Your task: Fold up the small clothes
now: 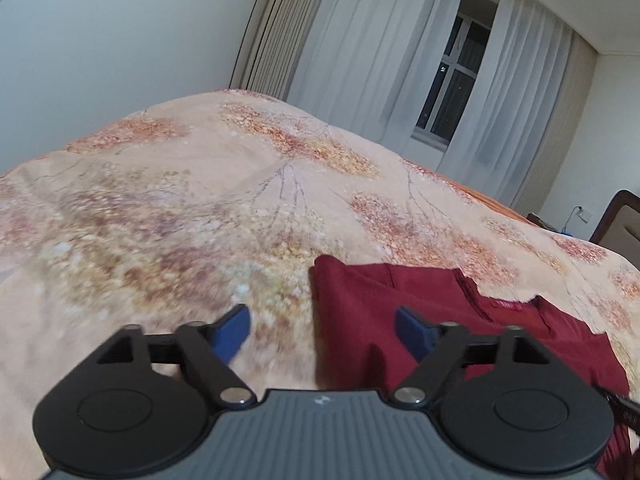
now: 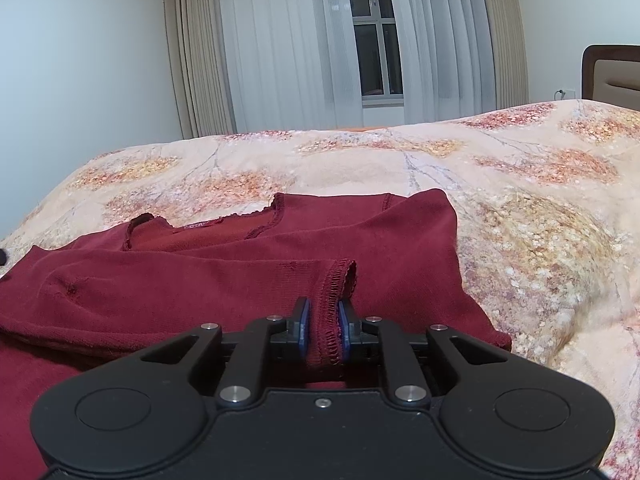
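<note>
A dark red knit top (image 2: pixel 224 280) lies spread on the floral bed cover (image 2: pixel 520 216), neckline and label toward the window. One sleeve is folded across its body, and the stitched cuff (image 2: pixel 340 280) runs between the blue pads of my right gripper (image 2: pixel 325 330), which is shut on it. In the left wrist view the top (image 1: pixel 372 312) shows its left edge and collar. My left gripper (image 1: pixel 322 332) hovers over that edge, open wide with nothing between its fingers; one pad is over the bed cover (image 1: pixel 180 208), the other over the red fabric.
The bed cover stretches away left and right of the top. A padded headboard (image 2: pixel 612 76) stands at the right. Curtains (image 2: pixel 280 52) and a dark window (image 2: pixel 376 36) lie beyond the far side of the bed, with a wall socket (image 2: pixel 568 92) near the headboard.
</note>
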Demonstrator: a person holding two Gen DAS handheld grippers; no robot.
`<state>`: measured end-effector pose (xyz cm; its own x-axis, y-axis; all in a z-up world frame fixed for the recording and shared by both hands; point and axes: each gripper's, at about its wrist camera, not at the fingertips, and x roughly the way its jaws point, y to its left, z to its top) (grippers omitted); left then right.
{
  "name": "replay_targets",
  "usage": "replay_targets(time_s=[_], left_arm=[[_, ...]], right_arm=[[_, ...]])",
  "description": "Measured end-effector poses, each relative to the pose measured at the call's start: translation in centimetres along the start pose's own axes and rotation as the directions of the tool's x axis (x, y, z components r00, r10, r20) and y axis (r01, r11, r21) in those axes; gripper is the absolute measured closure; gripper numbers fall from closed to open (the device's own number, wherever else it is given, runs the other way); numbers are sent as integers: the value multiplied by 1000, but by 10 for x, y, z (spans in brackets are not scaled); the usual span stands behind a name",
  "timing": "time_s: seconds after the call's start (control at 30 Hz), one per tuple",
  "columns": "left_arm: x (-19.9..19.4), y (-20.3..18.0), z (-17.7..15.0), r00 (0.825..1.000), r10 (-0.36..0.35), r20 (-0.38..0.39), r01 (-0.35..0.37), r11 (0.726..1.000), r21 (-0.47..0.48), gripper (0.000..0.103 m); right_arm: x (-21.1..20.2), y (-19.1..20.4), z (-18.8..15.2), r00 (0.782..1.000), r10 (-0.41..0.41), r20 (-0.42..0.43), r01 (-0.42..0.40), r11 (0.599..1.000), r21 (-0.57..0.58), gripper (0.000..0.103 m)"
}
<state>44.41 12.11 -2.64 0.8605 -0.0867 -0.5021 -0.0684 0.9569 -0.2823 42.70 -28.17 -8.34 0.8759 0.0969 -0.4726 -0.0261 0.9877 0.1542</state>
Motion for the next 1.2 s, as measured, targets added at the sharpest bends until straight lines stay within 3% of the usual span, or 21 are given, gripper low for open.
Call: replay_targets(time_s=[0.03,0.1,0.17,0.3,0.4,0.6,0.7,0.8,0.93,1.03,1.2], left_arm=[[-10,-1,-7,1000,-4,10,3,1000,20,8],[-26,-5,-21,1000,-12,23,10,997,77,6],[-34,-12,-33,1000,-3,21,0,990,139,6],[-29,-25,-48,998,68,13,-69,972,223,6],[-24,-37,-55,993,116,20,-117,948,295,6],[-23,-51,-65,990,143,21,-140,914,380,6],[-22,-48,-60,980,192,41,-195,921,337,11],[-24,-40,-55,982,179,59,-188,943,273,11],[-29,-40,-60,978,185,100,-205,942,267,20],[-28,-41,-62,969,222,110,-244,937,251,20],[-30,-30,-63,967,228,117,-245,955,165,21]], right_arm=[[-1,0,0,1000,5,4,-5,1000,-2,76],[-3,1,-1,1000,19,18,-18,1000,-11,51],[-6,5,-2,999,17,39,-15,999,-29,35],[-8,11,-4,998,5,59,-1,998,-63,22],[-8,10,-4,998,6,58,-2,998,-62,19],[-5,9,-5,999,11,50,-8,998,-55,17],[-5,10,-6,999,9,52,-6,998,-59,17],[-5,10,-6,999,10,50,-7,998,-61,17],[-4,11,-7,999,10,48,-7,998,-65,16],[-3,11,-7,999,9,48,-6,998,-69,15],[-3,12,-8,999,9,47,-6,998,-70,15]])
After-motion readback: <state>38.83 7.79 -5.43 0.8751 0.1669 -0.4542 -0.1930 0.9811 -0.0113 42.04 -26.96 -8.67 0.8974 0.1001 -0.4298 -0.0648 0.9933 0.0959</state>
